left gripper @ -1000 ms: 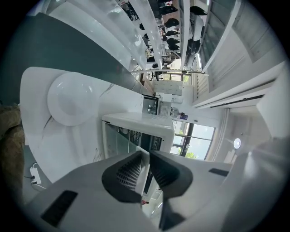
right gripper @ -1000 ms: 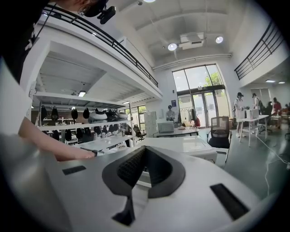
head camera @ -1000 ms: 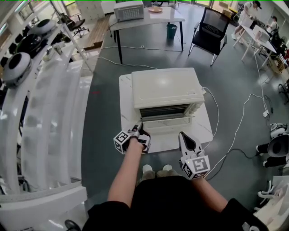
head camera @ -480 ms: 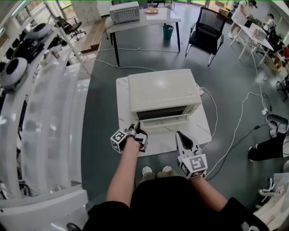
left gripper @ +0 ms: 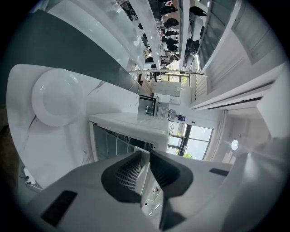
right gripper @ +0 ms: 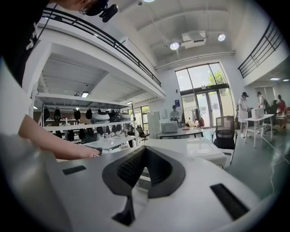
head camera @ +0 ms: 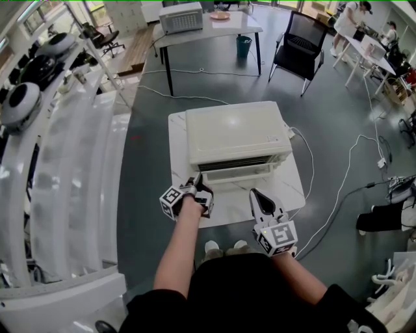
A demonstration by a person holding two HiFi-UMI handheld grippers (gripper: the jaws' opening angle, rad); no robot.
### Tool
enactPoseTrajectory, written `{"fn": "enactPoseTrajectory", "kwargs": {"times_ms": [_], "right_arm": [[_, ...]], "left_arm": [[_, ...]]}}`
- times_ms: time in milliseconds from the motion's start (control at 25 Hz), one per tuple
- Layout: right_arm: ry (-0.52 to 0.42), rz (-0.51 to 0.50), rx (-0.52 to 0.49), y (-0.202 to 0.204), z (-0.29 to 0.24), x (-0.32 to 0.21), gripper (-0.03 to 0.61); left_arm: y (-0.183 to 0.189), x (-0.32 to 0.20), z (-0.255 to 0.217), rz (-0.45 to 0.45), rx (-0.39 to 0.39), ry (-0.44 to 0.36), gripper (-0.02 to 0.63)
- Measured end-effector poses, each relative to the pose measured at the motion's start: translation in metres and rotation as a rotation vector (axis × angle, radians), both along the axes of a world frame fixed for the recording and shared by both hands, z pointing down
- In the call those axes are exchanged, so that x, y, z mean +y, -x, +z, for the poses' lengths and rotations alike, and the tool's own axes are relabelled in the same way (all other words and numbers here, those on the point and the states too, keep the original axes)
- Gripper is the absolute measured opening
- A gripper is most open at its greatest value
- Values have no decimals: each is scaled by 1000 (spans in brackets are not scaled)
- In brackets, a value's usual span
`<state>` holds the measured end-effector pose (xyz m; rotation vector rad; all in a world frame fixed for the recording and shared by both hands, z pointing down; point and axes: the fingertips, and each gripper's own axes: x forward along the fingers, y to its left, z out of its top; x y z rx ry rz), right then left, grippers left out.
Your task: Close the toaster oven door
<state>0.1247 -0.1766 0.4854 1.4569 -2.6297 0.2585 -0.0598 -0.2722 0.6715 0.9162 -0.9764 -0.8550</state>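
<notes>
Oven: a cream toaster oven (head camera: 234, 133) sits mid-frame in the head view, on a low white marbled desk (head camera: 289, 188) that stands on a grey floor

Door: the door (head camera: 237, 173) faces the bottom of the frame and stands nearly upright against the oven front; a dark slit runs along its top, so it is not quite shut

Left gripper: the left gripper (head camera: 197, 181) is at the door's lower left corner in the head view, its marker cube toward the frame's left; in the left gripper view (left gripper: 146, 157) the jaws are a narrow way apart and clamped on a white strip of the door's edge, with the glass pane showing just beyond the pads

Right gripper: the right gripper (head camera: 254, 194) is below and right of the door, clear of it, over the near part of the desk; in the right gripper view (right gripper: 145, 152) the pads meet at their tips with nothing between them, and the oven's top lies beyond

Arms: a bare forearm (head camera: 179, 250) runs up from the bottom of the head view to the left gripper; the same forearm crosses the left side of the right gripper view

Surroundings: a white cable (head camera: 341, 188) trails over the floor at right; a black chair (head camera: 302, 42) is at upper right; a far desk (head camera: 208, 27) at top centre carries a second oven (head camera: 181, 16); white shelving (head camera: 65, 169) fills the left side
</notes>
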Motion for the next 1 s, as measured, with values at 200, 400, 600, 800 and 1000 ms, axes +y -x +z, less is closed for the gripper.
{"fn": "enactPoseTrajectory", "kwargs": {"times_ms": [200,400,600,800,1000], "right_arm": [[5,15,9,-1,3,-12,20],[27,17,-8,1,8,-28,20],[53,9,-9,2,16,-31,20],[80,0,-9,6,22,-26,20],[86,-22,-14,8,26,-27,20]], "left_arm": [[1,-8,-3,1,-3,-2,77],[2,-18,-3,5,-14,-7,78],[2,-23,-4,6,-15,-10,78],[3,-19,-5,-12,-12,-11,78],[4,-21,-1,-40,24,-29,78]]}}
